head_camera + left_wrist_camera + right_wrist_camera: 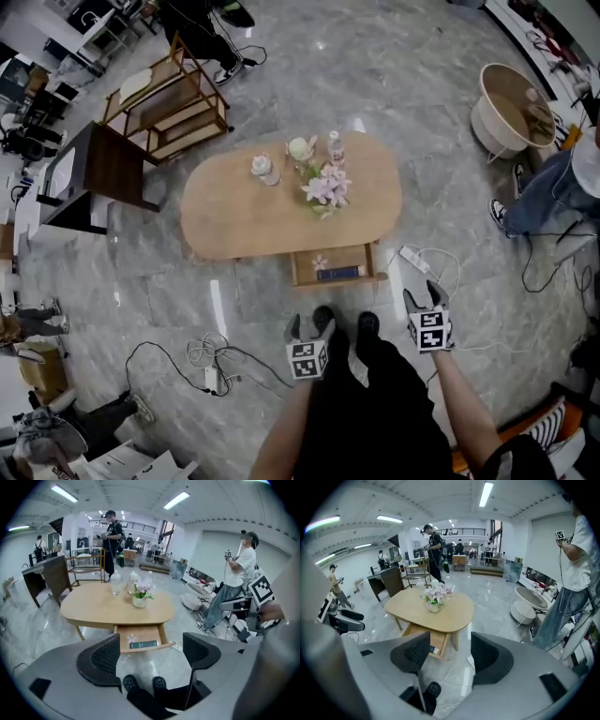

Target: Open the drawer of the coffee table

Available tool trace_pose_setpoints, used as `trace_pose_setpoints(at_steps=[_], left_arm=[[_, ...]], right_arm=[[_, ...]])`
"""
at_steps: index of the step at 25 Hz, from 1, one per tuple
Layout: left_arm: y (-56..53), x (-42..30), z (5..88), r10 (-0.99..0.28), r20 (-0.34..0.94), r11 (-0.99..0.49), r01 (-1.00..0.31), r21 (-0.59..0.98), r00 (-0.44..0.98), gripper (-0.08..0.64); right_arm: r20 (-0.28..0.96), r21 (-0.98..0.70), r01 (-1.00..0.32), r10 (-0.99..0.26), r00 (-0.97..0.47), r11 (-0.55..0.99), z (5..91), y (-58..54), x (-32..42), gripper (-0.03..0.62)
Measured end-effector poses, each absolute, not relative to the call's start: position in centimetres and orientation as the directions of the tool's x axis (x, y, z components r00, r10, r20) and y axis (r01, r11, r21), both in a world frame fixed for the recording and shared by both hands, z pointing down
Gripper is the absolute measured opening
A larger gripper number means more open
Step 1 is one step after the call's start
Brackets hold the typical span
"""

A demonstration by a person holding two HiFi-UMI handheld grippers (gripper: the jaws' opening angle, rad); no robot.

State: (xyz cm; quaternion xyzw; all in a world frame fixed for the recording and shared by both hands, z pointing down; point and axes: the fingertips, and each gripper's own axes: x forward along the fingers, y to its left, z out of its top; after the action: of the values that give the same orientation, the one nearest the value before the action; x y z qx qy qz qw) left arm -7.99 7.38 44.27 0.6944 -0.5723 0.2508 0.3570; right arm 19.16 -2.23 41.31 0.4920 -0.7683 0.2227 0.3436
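The drawer (336, 264) is seen drawn out at the near edge of the coffee table (234, 220). The left gripper (308, 325) and right gripper (422, 296) are held released and empty, well apart from it. Any further pull is best taken at mid-front, straight nearward.

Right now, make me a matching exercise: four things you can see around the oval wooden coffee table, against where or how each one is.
1. light wooden drawer
2. dark blue flat object
3. pink flower bouquet
4. left gripper

A. on the oval wooden tabletop
B. pulled out from under the table
C. lying in the drawer
D. jaws apart, empty

Pairs: 1-B, 2-C, 3-A, 4-D.
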Motion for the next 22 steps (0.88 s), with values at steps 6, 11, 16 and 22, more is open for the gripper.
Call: trace_pose_setpoints(at_steps=[6,11,16,22], left_arm=[[2.7,-8.1,36.7,-0.725,0.657,-0.138,-0.978,0.157,0.207,0.41],[-3.2,-10.0,27.3,-0.862,0.475,-0.119,-0.982,0.147,0.176,0.41],[-7.6,-10.6,17.6,-0.941,0.29,-0.146,-0.983,0.109,0.172,0.41],[-9.3,-9.2,7.5,-0.97,0.137,-0.197,-0.98,0.038,0.201,0.409]], right_arm=[[0.664,-0.011,-0.897,-0.668,-0.336,0.441,34.9,-5.6,18.7,0.239],[0.547,-0.043,-0.902,-0.746,-0.381,0.429,27.7,-9.6,17.2,0.24],[0.38,-0.005,-0.888,-0.82,-0.428,0.46,18.4,-13.9,14.7,0.239],[0.205,0.006,-0.872,-0.854,-0.478,0.49,8.2,-15.3,11.9,0.239]])
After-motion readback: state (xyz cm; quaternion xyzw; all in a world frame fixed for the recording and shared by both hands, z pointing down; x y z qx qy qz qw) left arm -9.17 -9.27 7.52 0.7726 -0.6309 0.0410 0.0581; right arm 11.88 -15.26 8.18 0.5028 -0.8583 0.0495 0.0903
